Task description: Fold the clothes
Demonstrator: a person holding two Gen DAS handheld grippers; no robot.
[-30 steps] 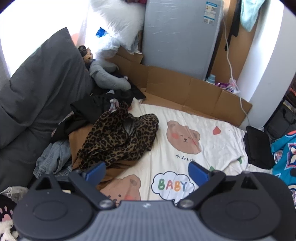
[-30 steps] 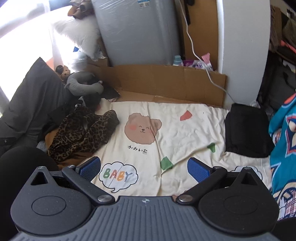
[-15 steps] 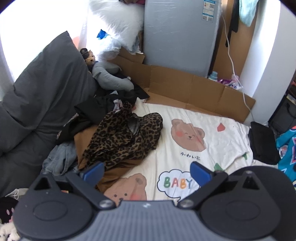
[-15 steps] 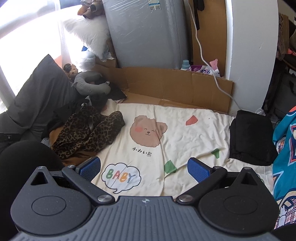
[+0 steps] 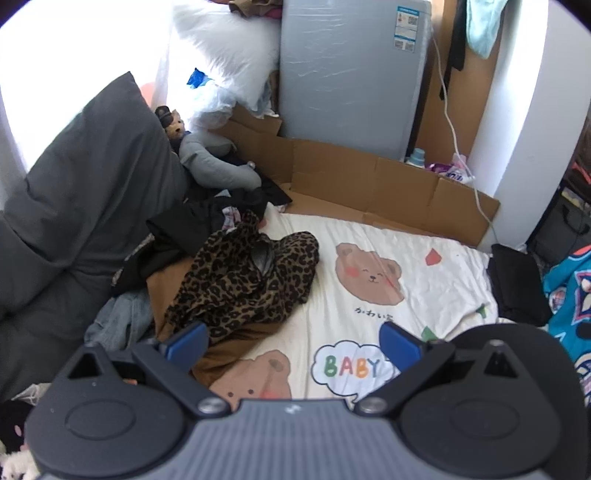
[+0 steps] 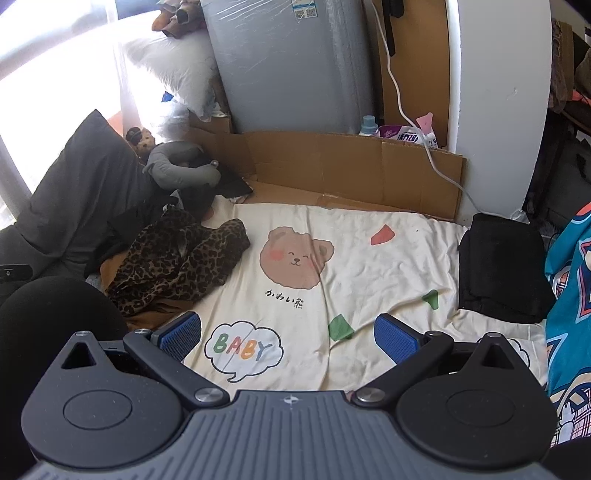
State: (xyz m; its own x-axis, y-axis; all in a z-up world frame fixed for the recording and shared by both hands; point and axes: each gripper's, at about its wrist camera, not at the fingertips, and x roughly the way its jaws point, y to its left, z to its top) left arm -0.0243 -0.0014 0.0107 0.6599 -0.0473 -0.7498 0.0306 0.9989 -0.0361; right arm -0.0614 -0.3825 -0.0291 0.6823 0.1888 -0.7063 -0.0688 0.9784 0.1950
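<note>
While both tongs hang spread and empty, the left gripper [image 5: 291, 341] and right gripper [image 6: 288, 332] face a crumpled leopard-print garment [image 5: 247, 284] heaped at the far left of the cream bear-print sheet [image 6: 369, 258]; a folded black garment [image 6: 502, 269] lies right, probably set aside.

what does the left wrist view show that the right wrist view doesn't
Only the left wrist view shows the teal cloth hanging at the top right, the crumpled blue-grey garment beside the brown one, and the left gripper, open and empty.

Only the right wrist view shows the pink object beside the detergent bag, and the right gripper, also open and empty.

Both show the leopard-print garment heaped at the sheet's left edge, the bear-print sheet, the folded black garment on its right side, and the cardboard behind.
</note>
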